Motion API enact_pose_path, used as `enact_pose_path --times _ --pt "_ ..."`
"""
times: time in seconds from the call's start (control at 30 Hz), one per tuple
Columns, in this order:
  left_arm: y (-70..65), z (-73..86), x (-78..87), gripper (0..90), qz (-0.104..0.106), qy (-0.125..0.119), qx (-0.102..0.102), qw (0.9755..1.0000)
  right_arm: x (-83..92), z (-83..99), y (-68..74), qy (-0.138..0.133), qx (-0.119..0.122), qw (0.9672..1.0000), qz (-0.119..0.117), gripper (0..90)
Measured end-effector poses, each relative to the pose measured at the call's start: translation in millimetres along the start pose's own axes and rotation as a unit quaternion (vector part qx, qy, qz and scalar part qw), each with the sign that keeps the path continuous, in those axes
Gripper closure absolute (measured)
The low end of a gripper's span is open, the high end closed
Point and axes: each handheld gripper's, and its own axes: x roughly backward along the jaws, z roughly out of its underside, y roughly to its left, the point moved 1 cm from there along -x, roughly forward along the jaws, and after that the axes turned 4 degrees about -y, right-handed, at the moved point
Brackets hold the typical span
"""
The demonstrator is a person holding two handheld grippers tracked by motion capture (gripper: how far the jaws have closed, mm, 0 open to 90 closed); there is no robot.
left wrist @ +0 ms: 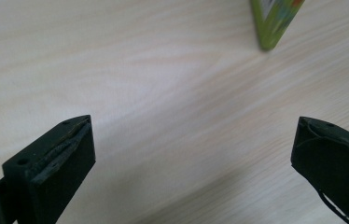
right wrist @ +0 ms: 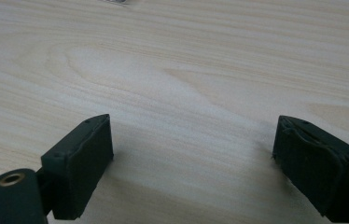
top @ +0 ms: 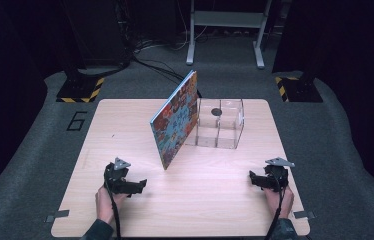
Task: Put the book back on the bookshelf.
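Pale wood desk (top: 200, 200). Book (top: 177, 117) leans on clear box (top: 222, 125). Left tongs (top: 137, 186) and right tongs (top: 253, 179) low over desk, both apart, empty.

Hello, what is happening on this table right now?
A person holds a two-jaw gripper in each hand, low over a wooden table. The left gripper and the right gripper are both open and hold nothing. A colourful book stands tilted, leaning against a clear plastic box in the middle of the table. Something small and dark is seen at the box. The left gripper is the one nearer to the book, but neither gripper touches it.
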Motion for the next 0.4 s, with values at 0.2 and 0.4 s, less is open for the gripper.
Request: enact_pose_path --times 0.2,0.4 --pt "-4.3 18.8 -10.7 0.0 -0.023 -0.032 -0.001 0.9992 -0.7 -0.8 0.1 0.003 0.002 1.0000 -0.003 11.0" --pt "-6.4 20.0 -12.9 0.0 -0.041 -0.037 -0.012 0.9984 -2.4 -2.0 -0.1 0.004 0.004 1.0000 -0.003 9.5"
